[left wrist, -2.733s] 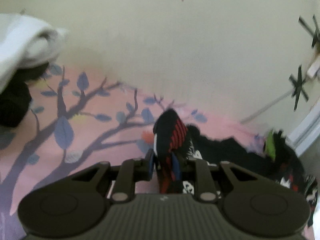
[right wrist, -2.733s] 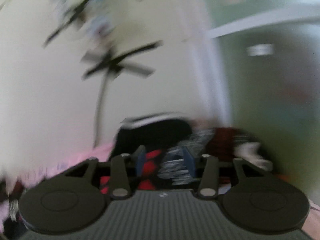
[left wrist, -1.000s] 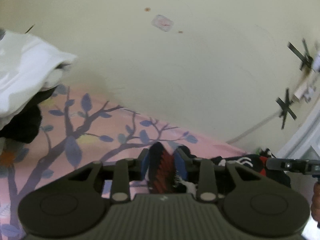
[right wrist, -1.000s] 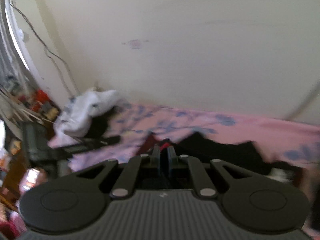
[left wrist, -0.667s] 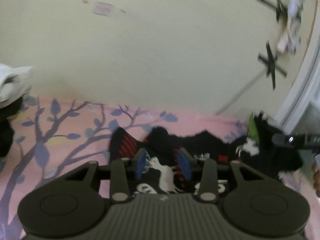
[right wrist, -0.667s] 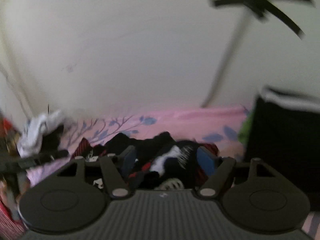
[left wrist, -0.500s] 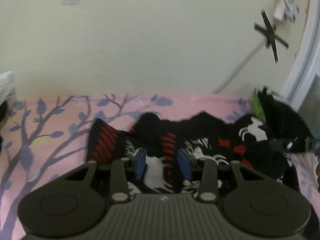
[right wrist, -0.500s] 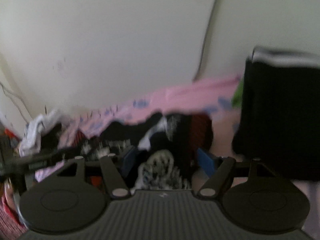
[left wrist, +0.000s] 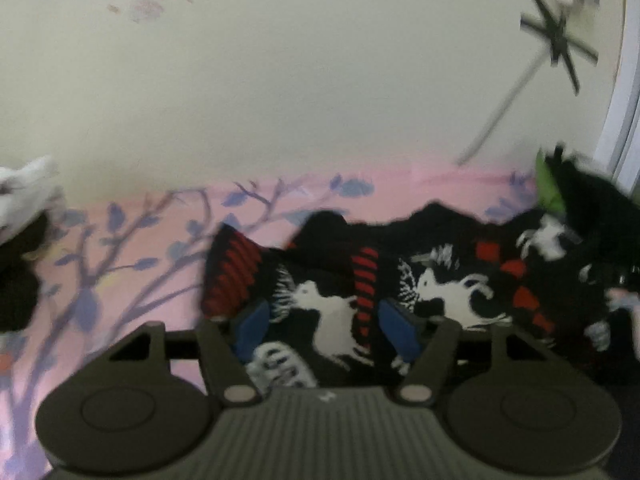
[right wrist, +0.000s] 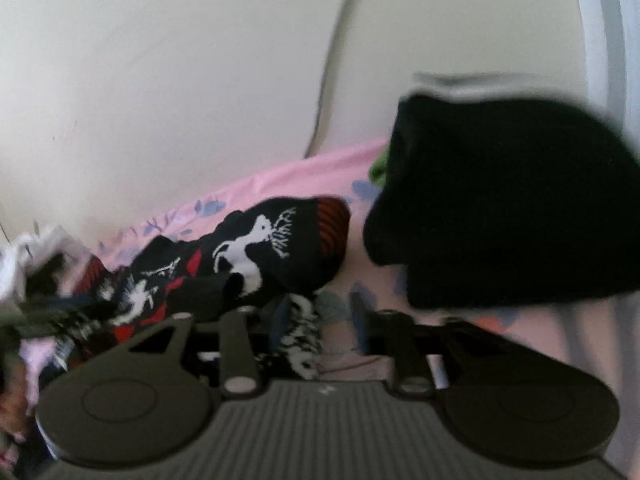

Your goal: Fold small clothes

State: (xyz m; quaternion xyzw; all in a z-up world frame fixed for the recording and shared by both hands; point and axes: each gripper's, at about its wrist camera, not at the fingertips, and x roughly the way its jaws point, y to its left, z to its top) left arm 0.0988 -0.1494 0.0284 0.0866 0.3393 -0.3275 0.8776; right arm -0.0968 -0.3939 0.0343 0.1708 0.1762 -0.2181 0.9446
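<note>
Laid flat on pink sheet (left wrist: 132,248) for folding: patterned sock (left wrist: 332,312); left gripper (left wrist: 326,326) and right gripper (right wrist: 318,320) just opened, released, sock lying between both.

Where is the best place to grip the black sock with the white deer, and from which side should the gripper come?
Probably the red striped cuff of the sock. It is the free end, lying flat on the pink sheet with nothing over it, so a low approach from its open left side looks easiest. The left gripper is open, its jaws just having widened around the sock's middle without pressing.
</note>
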